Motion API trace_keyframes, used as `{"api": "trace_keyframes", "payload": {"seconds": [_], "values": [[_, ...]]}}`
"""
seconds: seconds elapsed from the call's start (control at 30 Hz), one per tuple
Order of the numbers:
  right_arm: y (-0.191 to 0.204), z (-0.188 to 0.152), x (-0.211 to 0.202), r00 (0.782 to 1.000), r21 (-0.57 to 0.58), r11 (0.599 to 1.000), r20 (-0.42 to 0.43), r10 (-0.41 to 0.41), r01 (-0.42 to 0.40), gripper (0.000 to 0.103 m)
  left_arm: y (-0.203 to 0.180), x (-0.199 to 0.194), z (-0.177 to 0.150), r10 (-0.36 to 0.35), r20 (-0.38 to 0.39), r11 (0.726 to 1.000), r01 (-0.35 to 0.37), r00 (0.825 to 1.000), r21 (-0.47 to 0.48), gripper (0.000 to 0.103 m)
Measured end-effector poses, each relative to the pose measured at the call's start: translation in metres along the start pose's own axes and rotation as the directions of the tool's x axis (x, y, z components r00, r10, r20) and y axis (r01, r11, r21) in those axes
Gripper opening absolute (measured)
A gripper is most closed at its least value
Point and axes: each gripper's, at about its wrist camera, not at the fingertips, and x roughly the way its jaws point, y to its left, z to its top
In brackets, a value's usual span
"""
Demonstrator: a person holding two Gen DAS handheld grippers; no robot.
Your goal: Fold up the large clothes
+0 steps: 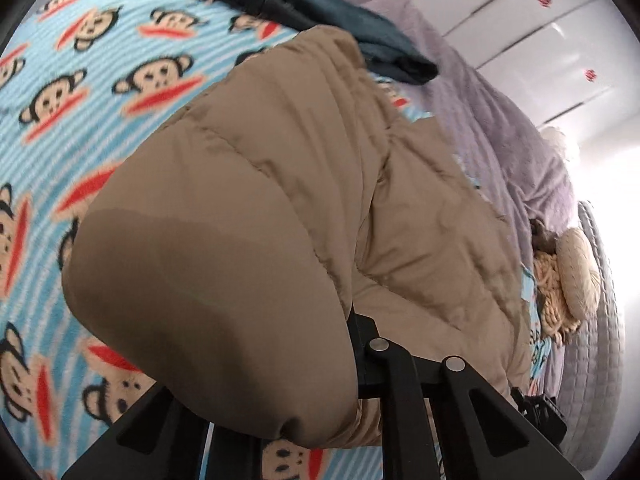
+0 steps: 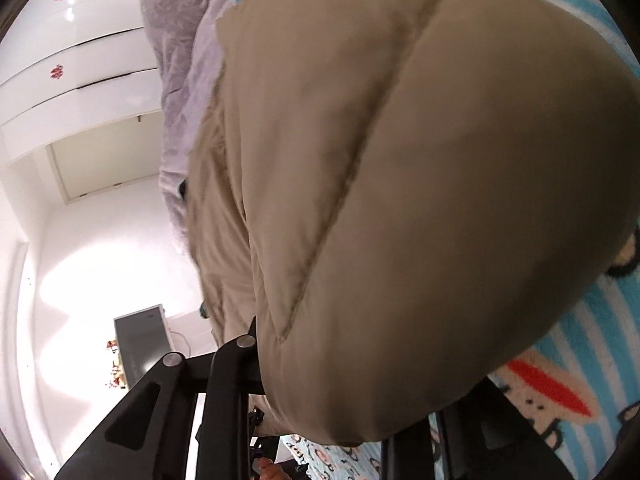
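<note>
Tan puffer coat [image 1: 248, 184] held up off the bed [image 1: 52, 152], bulging toward both wrist cameras. Bed carries a blue striped monkey-print blanket [image 1: 100, 92]; a lilac quilt [image 1: 480, 112] runs along the far edge, a dark teal garment [image 1: 372, 44] lies crumpled beyond the coat.

Left hand-held gripper [image 1: 304, 412]: a fat quilted roll of coat sits between its black arms and hides the fingertips. Looks clamped on the fabric, jaw gap not visible. Right hand-held gripper [image 2: 332, 412]: same picture, padded edge wedged between the linkage arms, tips buried. Judged gripping; how wide it stands cannot be told.

Progress: mid-fold, by my reading. In the left view one padded layer already lies doubled over another, lower part of the coat draped on the blanket. No neat flat bundle yet. Left to do, likely: carry the lifted edge across, lay it down, let go, press out the loft, perhaps one more fold.

Coat itself: smooth, slightly shiny shell, stitched channels, one long seam [image 2: 360, 168] running diagonally in the right view. Thick fill, springy; expect it to puff back open once released. Sleeves, collar and zipper not identifiable from here. Both views blurred.

White wardrobe doors [image 2: 80, 52] behind; a dark screen [image 2: 142, 344] low in the right view.
</note>
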Motion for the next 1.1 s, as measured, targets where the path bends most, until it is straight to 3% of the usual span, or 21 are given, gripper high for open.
{"api": "trace_keyframes", "payload": {"seconds": [0.27,0.6,0.83,0.93,1.03,1.1], "values": [[0.007,-0.02,-0.029,1.0,-0.04,0.999,-0.029,-0.001,-0.001,0.023,0.004,-0.043,-0.024,-0.015,-0.013,0.998,0.016,1.0,0.052,0.016],[-0.024,-0.066,-0.08,0.994,-0.046,0.998,-0.097,-0.046,0.042,0.023,0.035,-0.084,-0.096,-0.006,-0.141,0.997,0.017,0.99,0.074,0.016],[-0.064,-0.076,-0.091,0.985,-0.015,0.993,-0.123,-0.12,0.119,0.026,0.059,-0.08,-0.139,0.042,-0.219,0.997,-0.027,0.975,0.07,0.017],[-0.072,-0.072,-0.088,0.98,-0.002,0.988,-0.132,-0.15,0.151,0.035,0.061,-0.08,-0.139,0.065,-0.226,0.997,-0.055,0.972,0.05,0.02],[-0.065,-0.065,-0.094,0.97,-0.021,0.98,-0.136,-0.199,0.198,0.046,0.057,-0.091,-0.139,0.15,-0.219,0.986,-0.13,0.964,0.103,0.044],[-0.063,-0.067,-0.105,0.962,-0.041,0.972,-0.139,-0.235,0.231,0.049,0.056,-0.101,-0.139,0.173,-0.216,0.98,-0.147,0.961,0.13,0.045]]}}
